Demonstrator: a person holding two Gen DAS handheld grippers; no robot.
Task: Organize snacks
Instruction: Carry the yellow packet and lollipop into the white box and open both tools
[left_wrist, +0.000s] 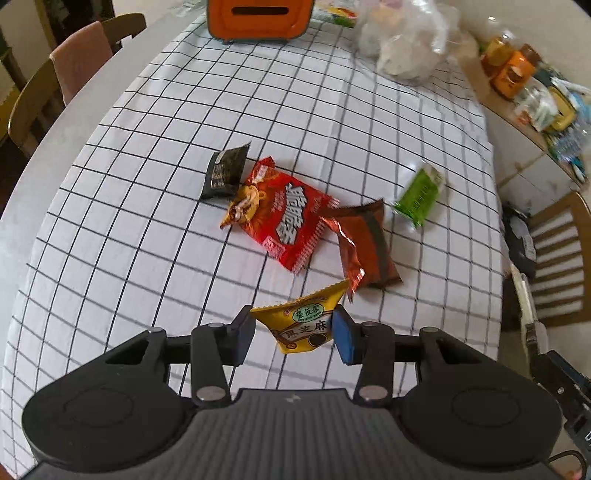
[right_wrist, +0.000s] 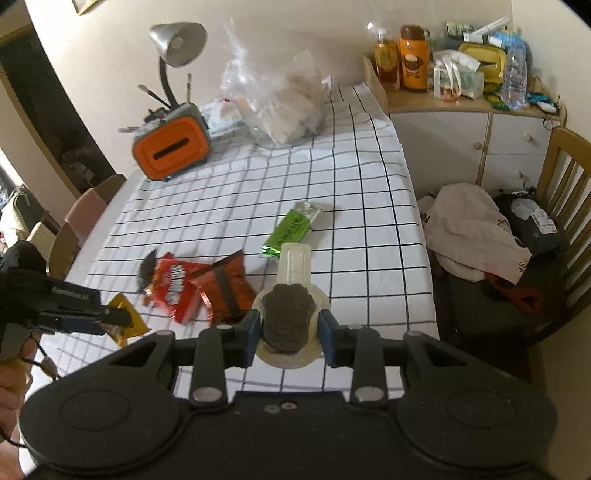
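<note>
My left gripper (left_wrist: 293, 330) is shut on a yellow snack packet (left_wrist: 306, 325), held above the checked tablecloth (left_wrist: 147, 206). Ahead of it on the cloth lie a red snack bag (left_wrist: 288, 218), a black packet (left_wrist: 223, 173), a brown packet (left_wrist: 365, 243) and a green packet (left_wrist: 419, 194). My right gripper (right_wrist: 288, 330) is shut on a clear-wrapped stack of dark biscuits (right_wrist: 288, 317), lifted over the table's near right part. In the right wrist view the left gripper (right_wrist: 110, 317) holds the yellow packet (right_wrist: 125, 325) at the left, near the red bag (right_wrist: 173, 288), brown packet (right_wrist: 225, 291) and green packet (right_wrist: 293, 230).
An orange box with a slot (right_wrist: 170, 147), a desk lamp (right_wrist: 177, 44) and a clear plastic bag (right_wrist: 277, 99) stand at the table's far end. A cabinet with bottles (right_wrist: 443, 110) and a chair piled with clothes (right_wrist: 498, 240) are to the right; chairs (left_wrist: 74, 66) line the left.
</note>
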